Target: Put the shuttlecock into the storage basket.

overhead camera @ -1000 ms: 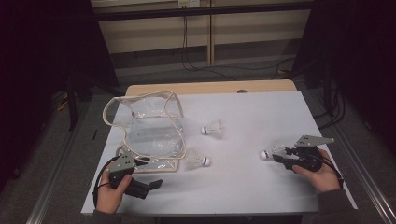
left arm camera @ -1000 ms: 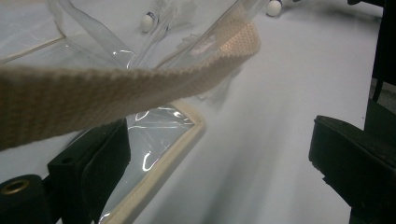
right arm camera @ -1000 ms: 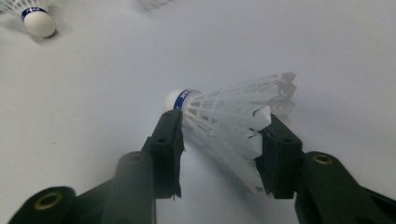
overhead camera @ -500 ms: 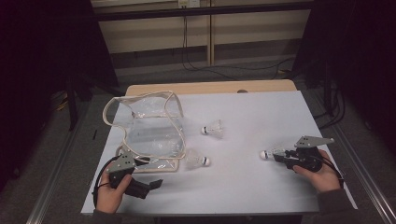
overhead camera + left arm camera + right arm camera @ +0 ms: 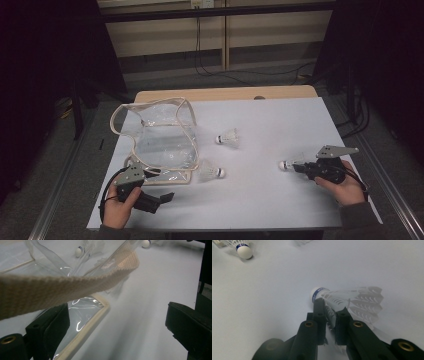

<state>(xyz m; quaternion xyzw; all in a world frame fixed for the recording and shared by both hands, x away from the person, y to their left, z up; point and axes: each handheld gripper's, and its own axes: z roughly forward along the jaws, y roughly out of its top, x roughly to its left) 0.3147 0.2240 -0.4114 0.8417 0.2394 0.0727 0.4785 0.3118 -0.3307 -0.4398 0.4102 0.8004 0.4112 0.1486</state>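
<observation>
At near right of white table (image 5: 280, 200), right gripper (image 5: 298, 167) seen with jaws just closed, white feathered shuttlecock (image 5: 291, 163) pinched by its skirt. At near left, left gripper (image 5: 152, 172) held wide open, nothing gripped, beige webbing strap (image 5: 62, 287) of clear plastic bag (image 5: 162, 137) draped between jaws. Farther off, two loose shuttlecocks (image 5: 227, 138) lying mid-table.

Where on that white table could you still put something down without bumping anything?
The far right stretch of the table, beyond the middle shuttlecock, is bare, as is the near strip between the two hands. The left is crowded: the clear bag, its strap and another shuttlecock.
</observation>
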